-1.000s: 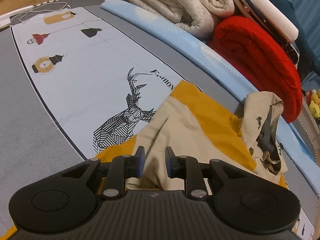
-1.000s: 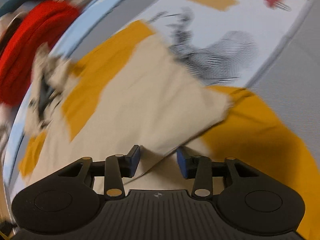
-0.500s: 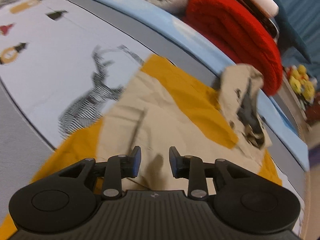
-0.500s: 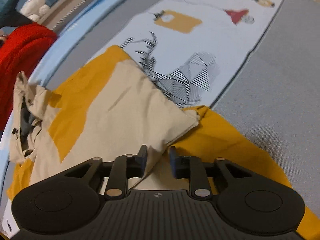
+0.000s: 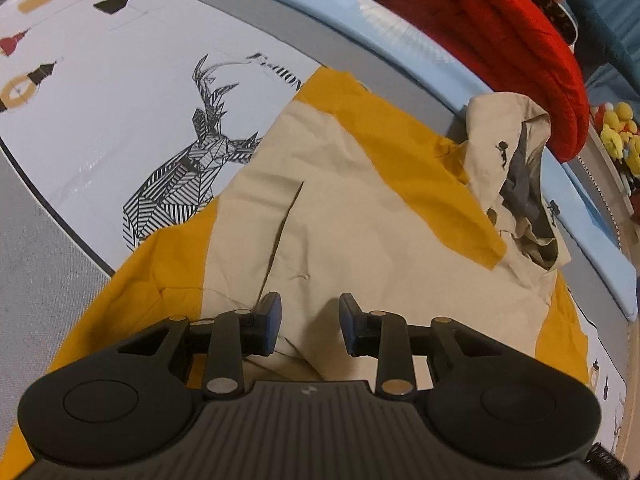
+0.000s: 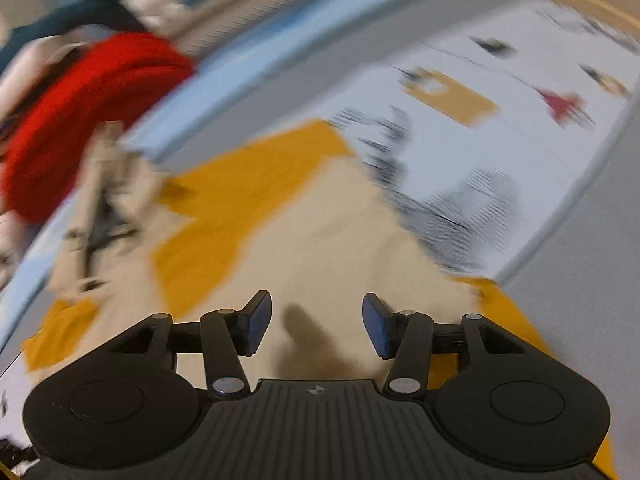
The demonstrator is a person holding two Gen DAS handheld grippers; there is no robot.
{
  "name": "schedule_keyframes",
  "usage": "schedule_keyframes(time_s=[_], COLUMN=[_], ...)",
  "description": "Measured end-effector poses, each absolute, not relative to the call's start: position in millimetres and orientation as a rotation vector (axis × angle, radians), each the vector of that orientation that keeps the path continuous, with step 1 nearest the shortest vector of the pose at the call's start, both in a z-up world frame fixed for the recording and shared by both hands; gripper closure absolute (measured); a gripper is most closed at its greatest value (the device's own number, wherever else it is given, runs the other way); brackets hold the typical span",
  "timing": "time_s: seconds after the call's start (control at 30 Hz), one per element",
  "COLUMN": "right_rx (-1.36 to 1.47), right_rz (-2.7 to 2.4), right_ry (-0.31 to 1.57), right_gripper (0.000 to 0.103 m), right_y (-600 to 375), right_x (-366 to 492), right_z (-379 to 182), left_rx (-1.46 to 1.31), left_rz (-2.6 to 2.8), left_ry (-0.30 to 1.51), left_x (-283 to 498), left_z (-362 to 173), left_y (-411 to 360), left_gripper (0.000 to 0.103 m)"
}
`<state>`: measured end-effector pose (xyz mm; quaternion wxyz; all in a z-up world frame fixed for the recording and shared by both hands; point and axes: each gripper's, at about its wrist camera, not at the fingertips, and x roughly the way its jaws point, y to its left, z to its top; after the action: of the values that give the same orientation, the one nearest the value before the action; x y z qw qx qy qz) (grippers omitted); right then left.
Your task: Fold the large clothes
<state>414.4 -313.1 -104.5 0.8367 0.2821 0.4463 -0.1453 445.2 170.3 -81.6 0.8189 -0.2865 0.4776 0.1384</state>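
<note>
1. Left wrist view: beige/mustard jacket (image 5: 352, 216) lies spread on deer-print sheet (image 5: 132, 92) of bed, hood (image 5: 516, 168) bunched near red blanket (image 5: 492, 36).
2. Left claw (image 5: 309, 320): jaws apart, nothing held.
3. Right claw (image 6: 316, 324): jaws apart, empty; view blurred.
4. Handling (est.): soft, light, creases easily; take hold at hem or sleeve edge.
5. Writing: "Fashion" beside deer, partly legible.

Right claw (image 6: 316, 322) spread wide open now, let go of the beige and mustard-yellow fabric jacket (image 6: 340, 248) it was pinching half a second back. Left claw (image 5: 309, 320) opened up wider too. Beige flap now lying flat, corner not lifted anymore. Right view gone blurry mid-swing.
</note>
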Motion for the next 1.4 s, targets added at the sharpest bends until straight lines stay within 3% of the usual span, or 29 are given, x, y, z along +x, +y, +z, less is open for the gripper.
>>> schedule_keyframes(time_s=[0.13,0.4,0.6,0.9,1.03,1.17,1.3,1.4], right_rx=[0.685,0.526,0.607,0.324,0.179,0.097,0.071,0.068], right_rz=[-0.353,-0.320,-0.365,-0.162,-0.085,-0.041,-0.025,-0.005], right_ry=[0.991,0.894,1.019,0.767,0.689,0.669,0.678,0.698], right_gripper=[0.056,0.054,0.054,0.052,0.052,0.051,0.049,0.048], right_y=[-330.2,-312.5,-322.3,-279.3,-262.7,-252.7,-246.9,-244.0], right_x=[414.5,413.0,414.5,404.6,393.6,383.1,369.8,362.8], right_z=[-118.5,-92.8,-115.7,-41.1,-17.0,-7.5,-2.6,-3.8], left_rx=[-0.629,-0.545,-0.530,-0.414,-0.335,-0.268,-0.227,-0.199], left_rz=[0.299,0.286,0.293,0.277,0.220,0.155,0.103,0.079], left_ry=[1.038,1.023,1.028,0.896,0.814,0.789,0.745,0.692], left_x=[445.5,446.5,446.6,435.0,425.6,416.8,404.3,394.8], left_z=[-86.0,-78.9,-77.2,-33.5,-10.6,-1.3,5.6,12.2], left_y=[172.7,160.8,157.8,135.8,118.0,99.2,84.4,74.5], left_gripper=[0.068,0.061,0.061,0.060,0.045,0.039,0.020,0.019])
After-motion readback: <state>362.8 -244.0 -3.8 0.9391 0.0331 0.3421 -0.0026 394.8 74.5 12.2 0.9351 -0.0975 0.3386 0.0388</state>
